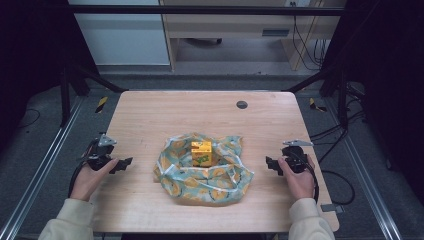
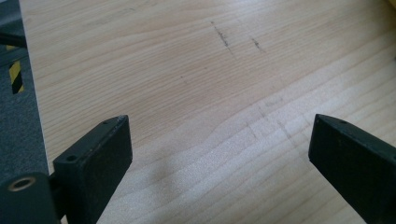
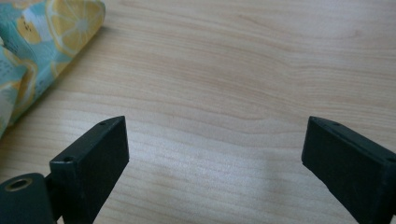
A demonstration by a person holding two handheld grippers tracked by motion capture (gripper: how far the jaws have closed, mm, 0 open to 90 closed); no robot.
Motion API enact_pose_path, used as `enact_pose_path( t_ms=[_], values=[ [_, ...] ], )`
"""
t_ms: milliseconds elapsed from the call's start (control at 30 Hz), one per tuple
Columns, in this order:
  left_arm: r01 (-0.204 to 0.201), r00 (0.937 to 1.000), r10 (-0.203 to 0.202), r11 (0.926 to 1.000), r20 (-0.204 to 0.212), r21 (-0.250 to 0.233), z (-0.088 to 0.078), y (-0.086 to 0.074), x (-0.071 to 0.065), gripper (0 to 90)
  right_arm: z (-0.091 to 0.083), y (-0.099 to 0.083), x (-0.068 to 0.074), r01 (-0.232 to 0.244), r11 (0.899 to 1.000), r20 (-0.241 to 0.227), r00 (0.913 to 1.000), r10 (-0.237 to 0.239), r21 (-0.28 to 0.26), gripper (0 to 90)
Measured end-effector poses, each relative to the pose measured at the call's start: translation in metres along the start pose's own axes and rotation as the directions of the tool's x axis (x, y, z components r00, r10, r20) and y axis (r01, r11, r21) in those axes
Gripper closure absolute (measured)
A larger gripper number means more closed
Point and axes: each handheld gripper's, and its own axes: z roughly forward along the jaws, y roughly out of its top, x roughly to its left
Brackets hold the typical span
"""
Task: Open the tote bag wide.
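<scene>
Nearest the person, the front strip of the wooden table (image 1: 145, 210) lies bare between the two sleeves. The left hand (image 1: 89, 176) rests at the table's left edge and holds the left gripper (image 1: 122, 165), whose jaws point inward toward the middle. In the left gripper view the two black jaws stand wide apart with nothing between them, only bare wood grain with a few faint dark scuffs; the table's left edge and a strip of grey floor with a yellow-and-black marking (image 2: 15, 76) show along that view's left side. The right hand (image 1: 299, 177) sits near the right edge with the right gripper (image 1: 270, 164) pointing inward as well. Its jaws also stand spread and hold nothing, and in the right gripper view a fold of the lemon-print cloth (image 3: 42, 51) reaches in at the upper left, apart from the jaws.

Between the grippers, at the table's middle, the lemon-print cloth (image 1: 210, 185) lies crumpled and open, with a small yellow box (image 1: 201, 152) standing upright on it near its centre. Bare wood separates the cloth from each gripper on both sides.

Farther off, the back half of the table is free apart from a dark round grommet (image 1: 242, 104) near the far edge. Beyond that edge are grey floor, a black frame (image 1: 200, 10) and trailing cables (image 1: 305, 45).
</scene>
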Motion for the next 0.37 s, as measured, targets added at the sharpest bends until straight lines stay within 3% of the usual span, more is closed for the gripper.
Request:
enact_pose_path(
  t_ms=[300, 367],
  values=[
    [0.02, 0.9995, -0.02, 0.9998, -0.023, -0.002, 0.0, -0.007, -0.001, 6.0, -0.01, -0.021, 0.005, 0.026, 1.0, 0.002, 0.9996, -0.026, 0.012, 7.8],
    [0.028, 0.9992, -0.028, 0.9996, -0.029, -0.001, -0.001, -0.008, 0.0, 6.0, -0.013, -0.022, 0.004, 0.01, 1.0, -0.005, 0.9999, -0.01, -0.005, 7.8]
  ],
)
